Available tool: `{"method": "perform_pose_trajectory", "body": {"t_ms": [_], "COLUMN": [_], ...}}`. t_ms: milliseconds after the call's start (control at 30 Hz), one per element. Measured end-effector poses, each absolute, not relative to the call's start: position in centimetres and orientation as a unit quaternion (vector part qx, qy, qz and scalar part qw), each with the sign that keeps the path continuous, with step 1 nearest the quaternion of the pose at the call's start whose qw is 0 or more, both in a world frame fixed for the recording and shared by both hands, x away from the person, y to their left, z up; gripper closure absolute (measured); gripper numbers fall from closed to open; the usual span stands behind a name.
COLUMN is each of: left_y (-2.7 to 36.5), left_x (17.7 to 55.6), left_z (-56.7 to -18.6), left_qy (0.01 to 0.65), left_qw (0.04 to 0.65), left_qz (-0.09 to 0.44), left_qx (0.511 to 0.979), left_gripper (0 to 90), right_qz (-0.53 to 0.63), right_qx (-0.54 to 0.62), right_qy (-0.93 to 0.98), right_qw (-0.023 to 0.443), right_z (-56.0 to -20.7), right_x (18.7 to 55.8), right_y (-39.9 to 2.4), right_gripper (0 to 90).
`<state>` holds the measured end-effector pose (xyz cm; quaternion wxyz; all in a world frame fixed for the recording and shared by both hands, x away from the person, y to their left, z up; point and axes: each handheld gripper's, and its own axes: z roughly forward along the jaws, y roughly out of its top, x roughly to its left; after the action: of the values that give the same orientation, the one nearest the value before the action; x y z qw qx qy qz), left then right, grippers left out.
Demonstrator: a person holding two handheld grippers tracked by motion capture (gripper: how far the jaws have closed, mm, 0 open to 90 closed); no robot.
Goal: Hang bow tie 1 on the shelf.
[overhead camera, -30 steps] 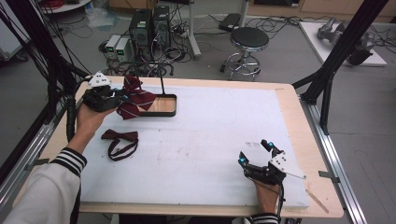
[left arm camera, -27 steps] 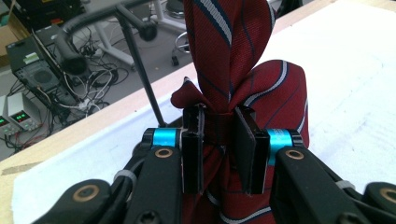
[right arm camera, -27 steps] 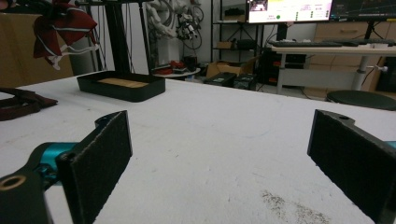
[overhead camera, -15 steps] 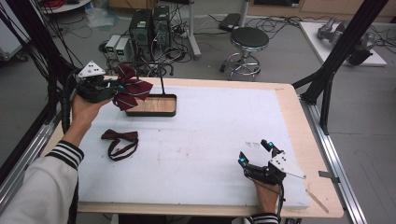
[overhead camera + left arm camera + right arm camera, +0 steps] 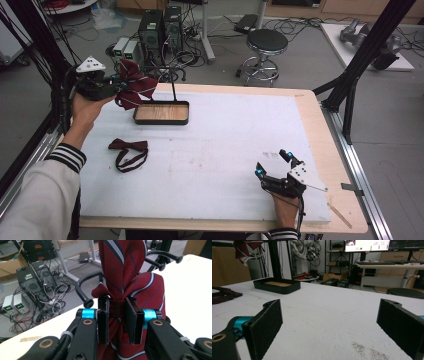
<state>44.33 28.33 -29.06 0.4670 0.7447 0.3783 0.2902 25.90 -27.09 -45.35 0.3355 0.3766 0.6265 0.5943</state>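
Left gripper view: left gripper (image 5: 117, 320) pinches striped bow tie (image 5: 127, 272) at its knot.

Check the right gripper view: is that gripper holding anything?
No. The right gripper has its jaws spread wide apart with just the bare white table between them.

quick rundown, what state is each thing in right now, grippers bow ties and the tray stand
left gripper: shut on the striped bow tie's middle, held up in the air at the table's far left.
striped bow tie: gripped, lifted off the table.
dark bow tie: lying flat on the table, strap looped, untouched.
tray stand: upright on the table, wooden base bare.
right gripper: open, holding nothing, low over the table.
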Motion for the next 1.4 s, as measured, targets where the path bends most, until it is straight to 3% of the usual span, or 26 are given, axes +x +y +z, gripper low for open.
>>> {"method": "perform_pose_trajectory", "body": {"t_ms": [1400], "left_y": [30.7], "left_x": [46.2], "left_z": [-30.5], "left_qy": [0.459], "left_qw": [0.466], "left_qz": [0.306], "left_qx": [0.692], "left_gripper": [73.6], "right_qz": [0.592], "right_qx": [0.378], "right_qy": [0.627], "right_qw": [0.336], "right_z": [-45.3], "right_x": [25.9], "right_y": [-27.1], "right_gripper": [5.6]}}
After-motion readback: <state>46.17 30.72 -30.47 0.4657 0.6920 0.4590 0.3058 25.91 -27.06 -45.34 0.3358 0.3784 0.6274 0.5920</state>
